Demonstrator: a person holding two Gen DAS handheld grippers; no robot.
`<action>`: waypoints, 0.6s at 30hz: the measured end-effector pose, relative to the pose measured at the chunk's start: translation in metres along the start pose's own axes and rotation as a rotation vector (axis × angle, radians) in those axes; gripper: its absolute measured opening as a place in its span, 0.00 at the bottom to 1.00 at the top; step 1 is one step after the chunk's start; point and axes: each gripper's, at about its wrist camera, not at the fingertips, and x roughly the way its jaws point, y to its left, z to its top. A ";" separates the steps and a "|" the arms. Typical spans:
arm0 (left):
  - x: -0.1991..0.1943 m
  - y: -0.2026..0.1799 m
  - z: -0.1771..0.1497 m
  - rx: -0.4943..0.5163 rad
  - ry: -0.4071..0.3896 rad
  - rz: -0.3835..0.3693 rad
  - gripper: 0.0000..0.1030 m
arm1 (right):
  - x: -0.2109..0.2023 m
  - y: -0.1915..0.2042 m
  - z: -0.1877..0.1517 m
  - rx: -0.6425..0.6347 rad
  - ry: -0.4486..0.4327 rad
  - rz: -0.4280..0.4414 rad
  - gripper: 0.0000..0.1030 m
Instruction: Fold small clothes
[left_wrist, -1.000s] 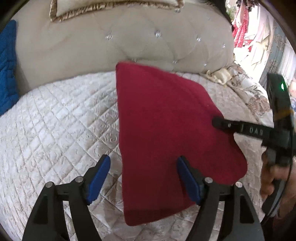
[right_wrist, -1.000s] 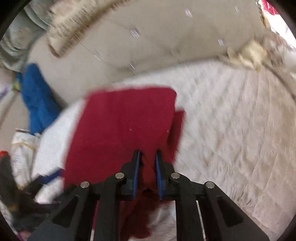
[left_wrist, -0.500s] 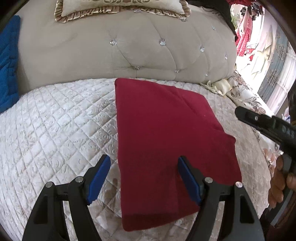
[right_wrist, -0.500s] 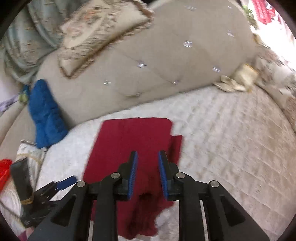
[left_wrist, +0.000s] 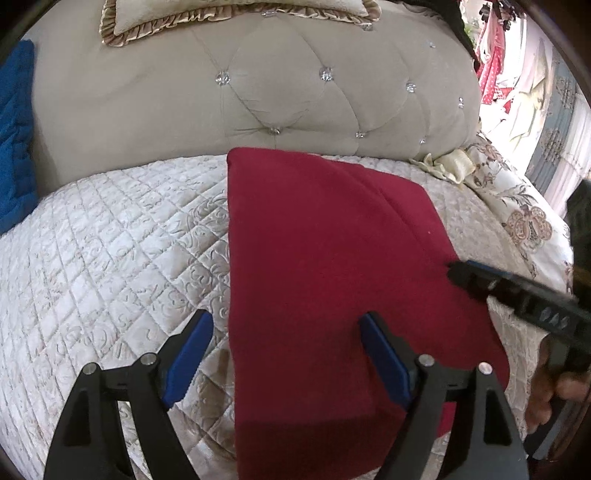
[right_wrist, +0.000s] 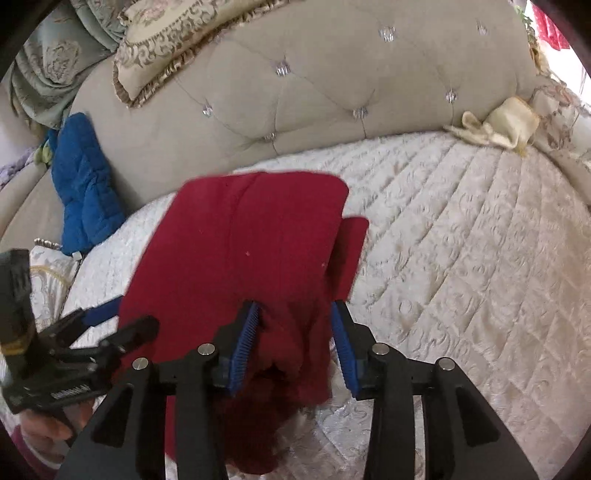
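A dark red garment (left_wrist: 325, 266) lies folded lengthwise on the quilted white bed; it also shows in the right wrist view (right_wrist: 240, 251), with a narrow strip (right_wrist: 351, 251) sticking out on its right side. My left gripper (left_wrist: 284, 347) is open and empty, low over the garment's near left edge. My right gripper (right_wrist: 295, 336) is open, its blue pads on either side of the bunched near right end of the garment. The right gripper also shows in the left wrist view (left_wrist: 461, 273) at the garment's right edge.
A tufted beige headboard (left_wrist: 280, 92) rises behind the garment, with a frilled cushion (right_wrist: 177, 40) on top. A blue quilted item (right_wrist: 85, 184) leans at the left. A cream cloth (right_wrist: 502, 122) lies at the back right. The quilted bedspread (right_wrist: 461, 240) spreads to the right.
My right gripper was shut on the garment's near end a second ago; it has opened and let go. The garment has settled flat. My left gripper stayed open in place.
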 end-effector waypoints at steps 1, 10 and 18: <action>-0.001 0.001 0.001 0.005 -0.002 0.001 0.83 | -0.004 0.002 0.002 0.004 -0.015 0.000 0.19; -0.006 0.009 0.005 -0.006 -0.012 0.007 0.83 | -0.004 0.022 0.017 -0.022 -0.015 -0.029 0.20; -0.002 0.013 0.009 -0.003 -0.007 -0.016 0.84 | 0.022 -0.004 0.009 0.044 0.033 -0.058 0.44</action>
